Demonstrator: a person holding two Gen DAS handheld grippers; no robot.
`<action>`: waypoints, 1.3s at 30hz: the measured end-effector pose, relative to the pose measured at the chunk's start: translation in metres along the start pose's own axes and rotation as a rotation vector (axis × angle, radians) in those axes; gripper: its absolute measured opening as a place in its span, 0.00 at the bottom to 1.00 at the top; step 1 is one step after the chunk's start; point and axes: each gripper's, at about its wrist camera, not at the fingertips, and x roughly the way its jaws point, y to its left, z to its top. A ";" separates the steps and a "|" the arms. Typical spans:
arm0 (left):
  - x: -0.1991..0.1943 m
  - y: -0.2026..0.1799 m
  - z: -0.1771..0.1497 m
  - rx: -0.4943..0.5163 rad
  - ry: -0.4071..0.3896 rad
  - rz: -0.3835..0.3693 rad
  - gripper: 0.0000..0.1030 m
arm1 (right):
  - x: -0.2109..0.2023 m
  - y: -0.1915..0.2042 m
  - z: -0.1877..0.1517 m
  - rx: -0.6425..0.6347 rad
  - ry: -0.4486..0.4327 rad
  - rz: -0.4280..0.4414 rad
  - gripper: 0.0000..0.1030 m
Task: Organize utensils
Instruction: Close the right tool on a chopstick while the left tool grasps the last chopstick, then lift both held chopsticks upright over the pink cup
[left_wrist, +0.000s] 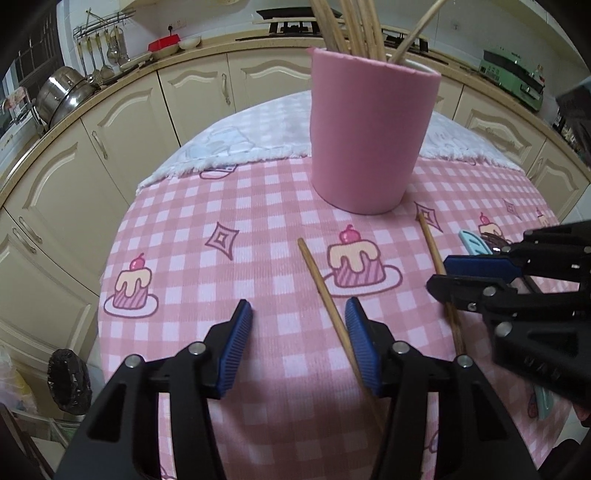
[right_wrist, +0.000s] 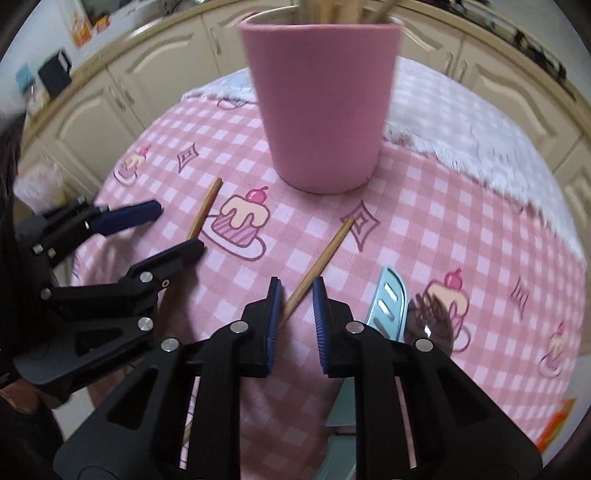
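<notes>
On the pink checked tablecloth (left_wrist: 258, 206), two loose chopsticks lie before the pink cup (left_wrist: 369, 129) of upright sticks. My left gripper (left_wrist: 299, 343) hangs wide open beside one chopstick (left_wrist: 332, 306). My right gripper (right_wrist: 297, 317), jaws apart, straddles the other chopstick (right_wrist: 317, 266), unclamped. A blue spatula (right_wrist: 388, 302) lies just right.

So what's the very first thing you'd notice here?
The big pink cup stuffed with wooden chopsticks, standing at the far middle of the pink checked tablecloth with its cartoon cakes. Next, two loose chopsticks lie in front of it: one by the open left gripper, the other running between the right gripper's open fingers.
</notes>
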 end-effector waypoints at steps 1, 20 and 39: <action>0.001 -0.002 0.002 0.006 0.016 0.005 0.50 | 0.001 0.005 0.000 -0.025 -0.008 -0.014 0.17; -0.001 -0.006 0.007 0.047 0.084 0.006 0.05 | -0.004 0.024 -0.015 -0.172 -0.011 0.119 0.07; -0.097 0.009 0.001 -0.208 -0.313 -0.083 0.04 | -0.114 -0.037 -0.036 -0.007 -0.495 0.439 0.06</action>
